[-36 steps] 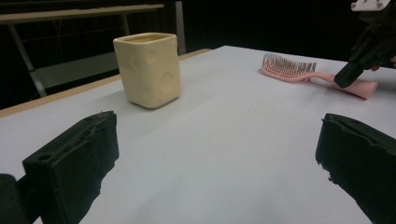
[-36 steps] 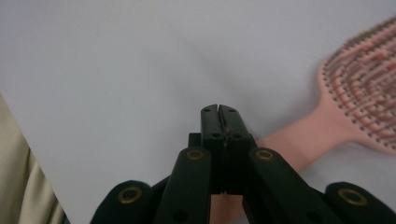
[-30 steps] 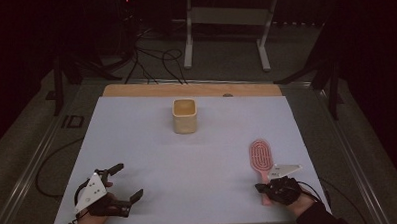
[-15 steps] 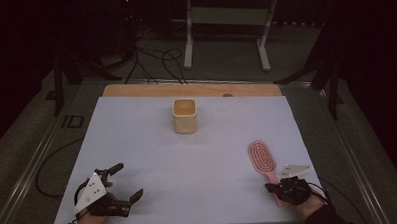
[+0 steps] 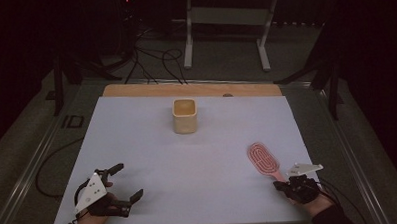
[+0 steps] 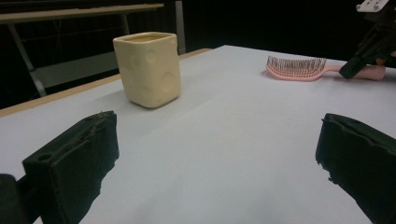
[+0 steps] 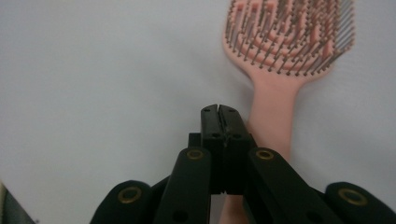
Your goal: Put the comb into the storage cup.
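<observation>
A pink hairbrush point(image 5: 263, 160) lies bristles up near the table's front right, its handle pointing toward the person. My right gripper point(image 5: 280, 185) is at the handle's end, shut, with nothing between its jaws. In the right gripper view the closed tips point(image 7: 219, 112) sit just left of the brush handle point(image 7: 275, 112), and I cannot tell whether they touch it. A cream square cup point(image 5: 184, 115) stands upright at the table's middle back. My left gripper point(image 5: 129, 180) rests at the front left, open and empty; its jaws frame the cup point(image 6: 148, 67) and the brush point(image 6: 299, 69).
The white table top point(image 5: 198, 162) has a wooden strip point(image 5: 190, 89) along its far edge. Cables and a metal stand's legs point(image 5: 224, 36) lie on the dark floor beyond. The right gripper point(image 6: 369, 42) appears far right in the left gripper view.
My right gripper has slid to the right, toward the table's front right corner, still shut. The brush handle seems to have swung slightly right. The left gripper has stayed put.
</observation>
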Tool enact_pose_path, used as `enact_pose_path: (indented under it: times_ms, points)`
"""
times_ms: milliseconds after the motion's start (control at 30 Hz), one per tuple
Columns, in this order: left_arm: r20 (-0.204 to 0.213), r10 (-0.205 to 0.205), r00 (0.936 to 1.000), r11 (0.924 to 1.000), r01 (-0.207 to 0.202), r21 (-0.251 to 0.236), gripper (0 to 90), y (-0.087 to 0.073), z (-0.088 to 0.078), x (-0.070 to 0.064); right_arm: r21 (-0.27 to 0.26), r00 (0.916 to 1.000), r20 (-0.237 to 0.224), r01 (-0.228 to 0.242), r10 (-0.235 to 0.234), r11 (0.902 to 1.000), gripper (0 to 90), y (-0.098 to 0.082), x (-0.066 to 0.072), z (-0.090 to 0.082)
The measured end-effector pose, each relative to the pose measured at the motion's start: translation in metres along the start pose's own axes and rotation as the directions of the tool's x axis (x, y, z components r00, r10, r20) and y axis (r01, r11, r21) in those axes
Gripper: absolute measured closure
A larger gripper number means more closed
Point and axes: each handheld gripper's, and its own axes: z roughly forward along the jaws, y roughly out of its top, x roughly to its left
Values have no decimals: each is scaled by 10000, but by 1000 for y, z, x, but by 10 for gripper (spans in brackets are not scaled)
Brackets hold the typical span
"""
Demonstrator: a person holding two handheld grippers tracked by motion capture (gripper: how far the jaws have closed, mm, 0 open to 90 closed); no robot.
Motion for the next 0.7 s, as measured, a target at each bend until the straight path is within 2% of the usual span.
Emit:
enact_pose_path:
  times_ms: [700]
  points:
    - [-36, 16, 10000, 10000, -16, 56, 1, 0, 1, 0, -77, 9967, 620, -514, 518, 9986, 900, -6, -16, -6]
